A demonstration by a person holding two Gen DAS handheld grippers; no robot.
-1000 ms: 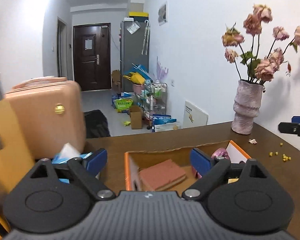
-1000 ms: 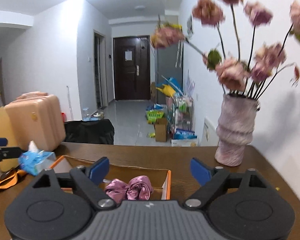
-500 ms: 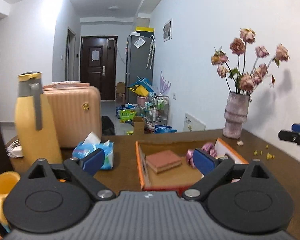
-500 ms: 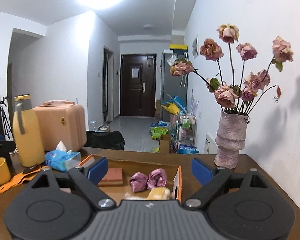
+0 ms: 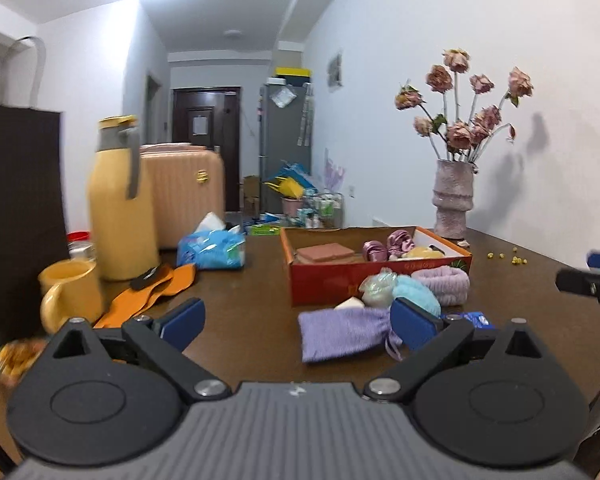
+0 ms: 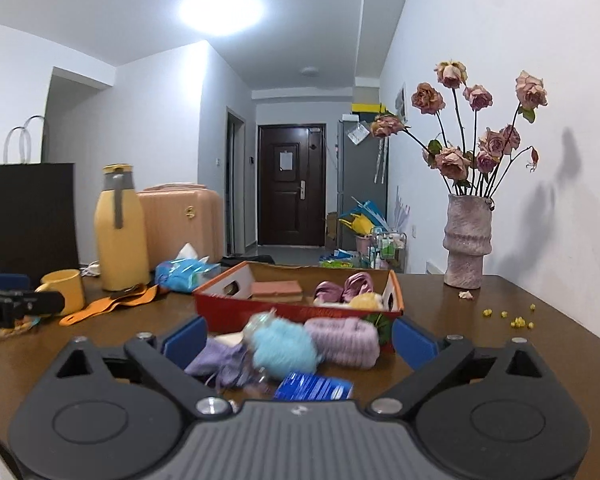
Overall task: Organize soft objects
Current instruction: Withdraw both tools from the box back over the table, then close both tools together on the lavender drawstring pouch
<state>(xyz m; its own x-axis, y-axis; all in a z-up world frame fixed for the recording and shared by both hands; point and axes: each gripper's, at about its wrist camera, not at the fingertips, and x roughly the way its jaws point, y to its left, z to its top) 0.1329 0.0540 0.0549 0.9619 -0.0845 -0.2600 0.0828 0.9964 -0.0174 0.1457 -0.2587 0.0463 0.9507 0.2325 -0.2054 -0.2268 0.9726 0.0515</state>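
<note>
An orange cardboard box (image 5: 328, 278) (image 6: 236, 307) stands on the brown table and holds a brick-red sponge (image 5: 324, 253), pink satin scrunchies (image 5: 388, 244) and a yellow soft item (image 6: 366, 301). In front of it lie a lilac cloth pouch (image 5: 340, 334), a fluffy blue ball (image 5: 416, 294) (image 6: 284, 350), a pale green puff (image 5: 376, 286) and a lilac knit band (image 5: 444, 284) (image 6: 342, 340). My left gripper (image 5: 298, 322) is open and empty, near the pouch. My right gripper (image 6: 298, 338) is open and empty, facing the pile.
A yellow thermos (image 5: 122, 200), yellow mug (image 5: 70, 294), orange strap (image 5: 148, 298), blue tissue pack (image 5: 212, 248) and dark paper bag (image 5: 16, 220) stand on the left. A vase of dried roses (image 5: 454, 204) stands at the back right. A blue packet (image 6: 314, 386) lies near me.
Both grippers have pulled back and away from the box. The soft items on the table in front of the box have come into view. Both stay open.
</note>
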